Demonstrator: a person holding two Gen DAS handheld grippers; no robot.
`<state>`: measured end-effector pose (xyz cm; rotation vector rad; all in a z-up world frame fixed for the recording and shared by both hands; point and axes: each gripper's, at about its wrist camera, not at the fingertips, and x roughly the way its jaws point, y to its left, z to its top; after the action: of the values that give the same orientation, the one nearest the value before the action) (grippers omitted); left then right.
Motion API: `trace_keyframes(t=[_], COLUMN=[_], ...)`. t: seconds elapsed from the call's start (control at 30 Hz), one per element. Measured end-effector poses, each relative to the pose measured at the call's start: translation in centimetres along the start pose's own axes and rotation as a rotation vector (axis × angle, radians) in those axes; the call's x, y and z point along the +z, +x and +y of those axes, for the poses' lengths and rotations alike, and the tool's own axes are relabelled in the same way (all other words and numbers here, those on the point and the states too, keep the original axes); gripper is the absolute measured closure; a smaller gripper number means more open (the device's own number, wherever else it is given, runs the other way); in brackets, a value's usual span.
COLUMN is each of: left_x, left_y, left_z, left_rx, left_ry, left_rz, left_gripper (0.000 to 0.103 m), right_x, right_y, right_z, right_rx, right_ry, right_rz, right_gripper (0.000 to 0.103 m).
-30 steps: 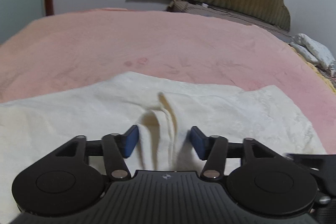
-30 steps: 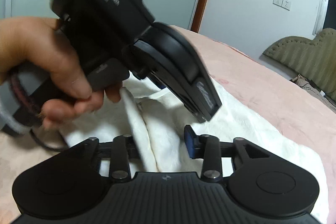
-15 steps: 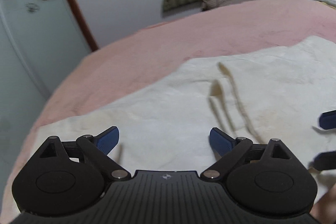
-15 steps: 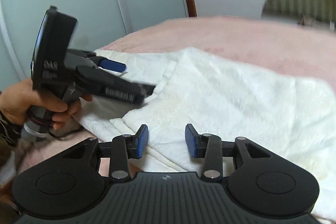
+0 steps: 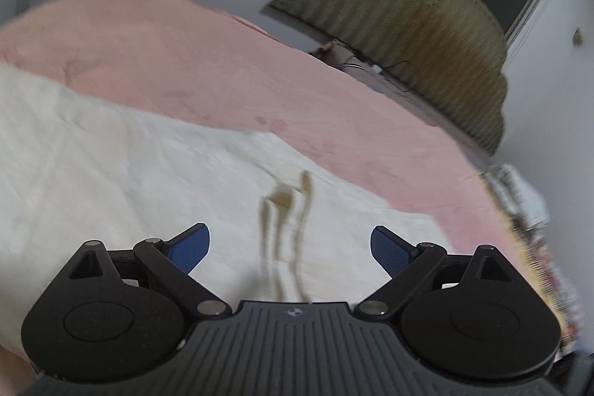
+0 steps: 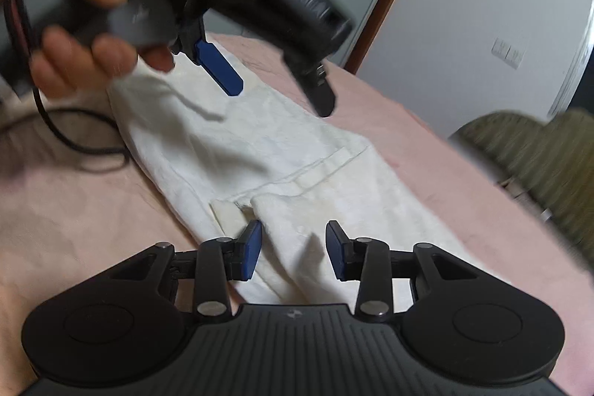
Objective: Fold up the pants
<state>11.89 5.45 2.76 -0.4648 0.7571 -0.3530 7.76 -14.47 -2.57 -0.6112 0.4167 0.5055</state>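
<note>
Both our grippers hold nothing: the left gripper point(image 5: 289, 244) gapes wide above the pants point(image 6: 282, 151), and the right gripper point(image 6: 293, 249) stands half-open astride a raised fold. If we close there, we risk pinching one layer only and dragging the pants askew across the bed point(image 6: 81, 210).

Home bedroom: pink-covered bed point(image 5: 230, 69), padded headboard point(image 5: 419, 36)

I see the pants point(image 6: 282, 173), cream-white with a faint woven texture, lying mostly flat across the pink bed point(image 6: 74, 210). In my right wrist view a seam and pocket edge show mid-cloth, with a raised fold near the bottom. In my left wrist view a narrow ridge point(image 5: 286, 221) creases the otherwise smooth fabric.
</note>
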Motion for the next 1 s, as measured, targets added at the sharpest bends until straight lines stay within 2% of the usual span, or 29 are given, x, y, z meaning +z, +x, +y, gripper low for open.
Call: trace_keyframes(t=[0.03,0.07,0.13,0.2,0.37,0.4,0.5,0.57,0.6,0.67,0.7,0.8,0.87,1.0], left_x=[-0.1,-0.3,-0.4,-0.6,-1.3,-1.4,-1.4,-1.1,-1.0,-0.8,-0.6,-0.5,-0.6,-0.6], left_y=[0.1,0.3,1.1,2.2,6.5,7.3,8.6,8.7,8.6,8.4,8.3,8.2,8.1,8.3], left_z=[0.0,-0.1,0.4,1.1,2.2,2.2,2.1,2.3,2.4,2.7,2.6,2.2,1.7,0.9], left_rx=[-0.043,-0.090,-0.184,-0.273,-0.387,-0.394,-0.337,-0.346,-0.351,-0.355,-0.362,-0.385,-0.398,-0.378], left_ry=[-0.033,-0.069,-0.150,-0.245,-0.444,-0.462,-0.477,-0.490,-0.495,-0.502,-0.496,-0.472,-0.452,-0.403], left_rz=[0.018,0.040,0.085,0.126,0.226,0.244,0.253,0.249,0.245,0.234,0.226,0.222,0.228,0.217], left_gripper=[0.008,0.008,0.008,0.008,0.007,0.007,0.007,0.006,0.006,0.006,0.006,0.006,0.006,0.006], right_x=[0.2,0.2,0.3,0.2,-0.1,-0.2,-0.4,-0.6,-0.7,-0.7,-0.7,-0.2,0.1,0.2], right_y=[0.0,0.1,-0.1,-0.4,-2.0,-2.4,-3.2,-3.4,-3.3,-3.7,-3.7,-2.8,-1.7,-1.8], right_z=[0.3,0.5,0.1,-1.4,-4.8,-5.3,-6.4,-6.6,-6.5,-6.1,-5.6,-3.7,-2.9,-2.6], right_rx=[0.002,-0.010,-0.019,-0.009,0.023,0.031,0.057,0.021,0.024,0.095,0.102,0.059,0.059,0.066], right_ry=[-0.016,-0.026,-0.008,0.081,0.253,0.282,0.346,0.355,0.352,0.332,0.314,0.224,0.187,0.199], right_rz=[-0.001,-0.005,-0.027,-0.060,-0.125,-0.139,-0.159,-0.147,-0.123,-0.080,-0.073,-0.043,-0.009,-0.031], right_gripper=[0.086,0.092,0.094,0.095,0.095,0.095,0.095,0.095,0.095,0.095,0.094,0.093,0.093,0.093])
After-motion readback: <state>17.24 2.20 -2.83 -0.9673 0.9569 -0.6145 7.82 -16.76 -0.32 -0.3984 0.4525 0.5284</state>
